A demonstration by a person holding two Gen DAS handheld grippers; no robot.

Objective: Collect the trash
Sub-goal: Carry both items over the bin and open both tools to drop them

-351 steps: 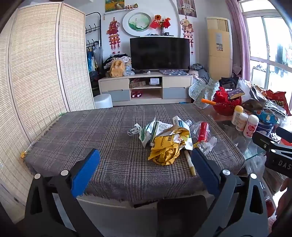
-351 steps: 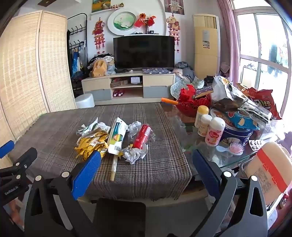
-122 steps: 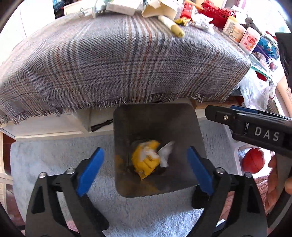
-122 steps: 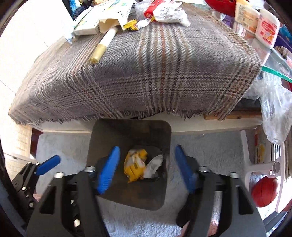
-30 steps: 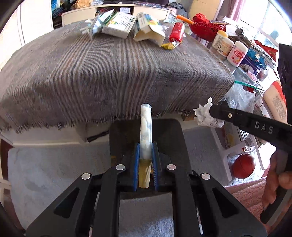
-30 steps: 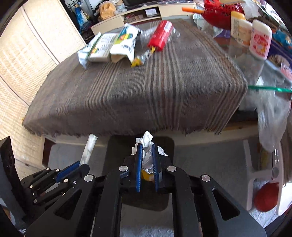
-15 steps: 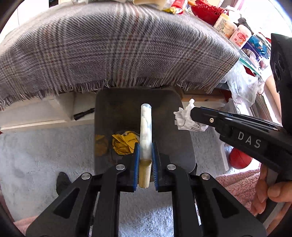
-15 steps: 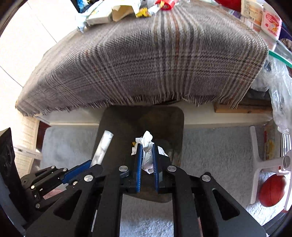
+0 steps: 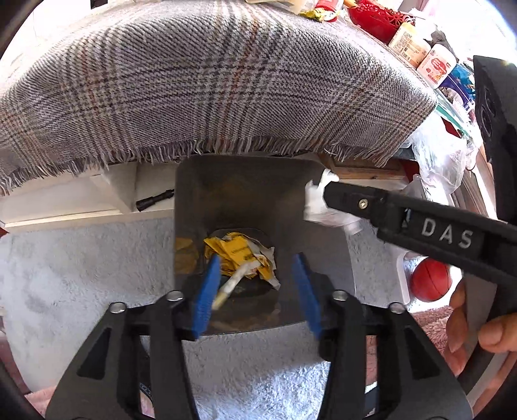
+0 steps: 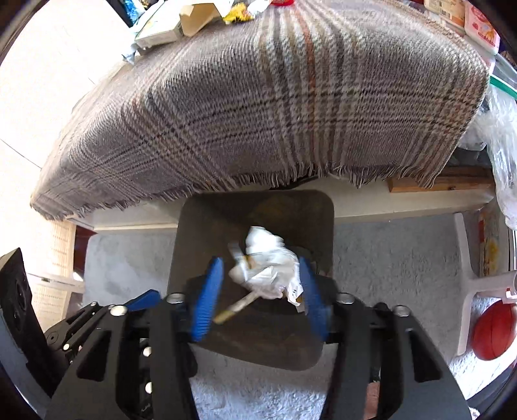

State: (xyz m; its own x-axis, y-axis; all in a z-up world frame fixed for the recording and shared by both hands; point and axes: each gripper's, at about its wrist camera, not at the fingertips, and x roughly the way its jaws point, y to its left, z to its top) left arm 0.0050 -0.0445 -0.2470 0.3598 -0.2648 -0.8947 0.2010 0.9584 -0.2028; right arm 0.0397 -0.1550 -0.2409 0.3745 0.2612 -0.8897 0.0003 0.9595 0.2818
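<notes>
Left gripper (image 9: 255,287) above bin (image 9: 194,194), jaws spread, gripping nothing; stick (image 9: 232,284) loose between them, over yellow wrapper (image 9: 239,250) at bin bottom. Right gripper (image 10: 258,292) likewise over bin (image 10: 200,226), jaws parted; white wad (image 10: 269,258) between them, blurred, possibly touching the right pad, grip uncertain. Stick (image 10: 237,307) below wad. Plaid tabletop (image 9: 226,80) ahead of both jaws, more trash (image 10: 181,19) at its far edge.
</notes>
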